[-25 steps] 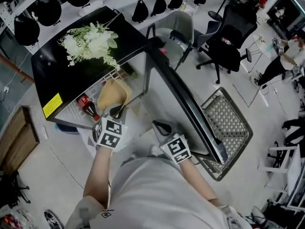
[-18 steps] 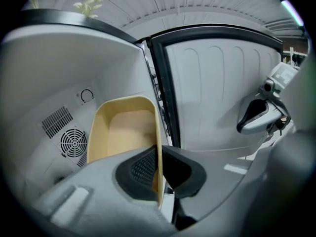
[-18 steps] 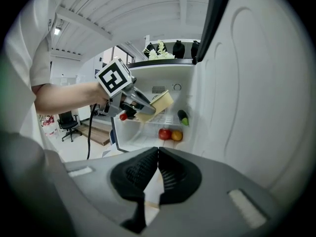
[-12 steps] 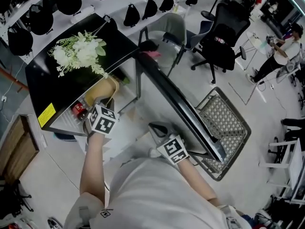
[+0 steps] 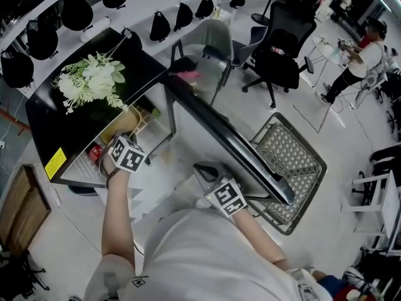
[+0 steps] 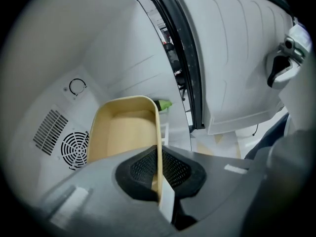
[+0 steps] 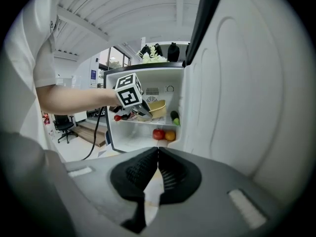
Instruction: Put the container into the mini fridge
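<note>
Carefully now: my left gripper [image 6: 159, 171] has its fingers pinched narrow on the side wall of the tan rectangular plastic container [image 6: 123, 130], deep inside the white mini fridge [image 6: 74, 48]. I'd settle it flat on the shelf before releasing. The right gripper [image 7: 157, 168] has its fingers closed and empty.

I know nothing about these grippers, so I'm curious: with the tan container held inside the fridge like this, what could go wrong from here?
1. The left gripper pinches only one thin wall of the container, so the container might tilt or slip before it is set down.
2. A green vegetable lies just past the container's far corner; pushing deeper might knock it.
3. A red bottle lies close beside the gripper, so a careless pull-out could nudge it.
</note>
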### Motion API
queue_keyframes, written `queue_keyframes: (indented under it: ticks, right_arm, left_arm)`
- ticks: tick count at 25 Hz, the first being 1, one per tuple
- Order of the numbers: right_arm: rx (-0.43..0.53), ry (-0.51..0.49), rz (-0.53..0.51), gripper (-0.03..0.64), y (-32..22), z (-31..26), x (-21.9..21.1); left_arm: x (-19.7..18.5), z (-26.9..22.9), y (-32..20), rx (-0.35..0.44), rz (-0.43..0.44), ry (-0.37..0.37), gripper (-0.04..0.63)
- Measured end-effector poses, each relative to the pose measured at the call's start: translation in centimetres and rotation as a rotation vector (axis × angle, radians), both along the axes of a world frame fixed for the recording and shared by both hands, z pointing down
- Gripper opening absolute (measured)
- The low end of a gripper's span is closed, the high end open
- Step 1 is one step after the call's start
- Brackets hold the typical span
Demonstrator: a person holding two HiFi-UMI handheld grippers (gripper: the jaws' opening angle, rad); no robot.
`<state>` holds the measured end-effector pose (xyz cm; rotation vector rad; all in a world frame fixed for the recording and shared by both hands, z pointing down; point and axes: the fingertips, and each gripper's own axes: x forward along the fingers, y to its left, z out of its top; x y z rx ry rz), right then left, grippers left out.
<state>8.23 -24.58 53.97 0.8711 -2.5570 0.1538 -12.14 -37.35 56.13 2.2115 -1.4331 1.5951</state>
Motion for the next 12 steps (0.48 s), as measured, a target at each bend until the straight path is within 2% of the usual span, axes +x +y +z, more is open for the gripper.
queue_keyframes:
  ticks: [7, 12]
  right_arm:
    - [0.001, -0.001, 0.003, 0.005, -0.1, 0.1, 0.2]
    - [-0.001, -0.002, -0.002, 0.005, 0.1, 0.1, 0.3]
  left_arm:
    - [-0.8, 1.2, -0.8, -0.024, -0.003, -0.046, 0.014]
    - [-1.3, 1.2, -1.1, -0.001, -0.013, -0.08, 0.021]
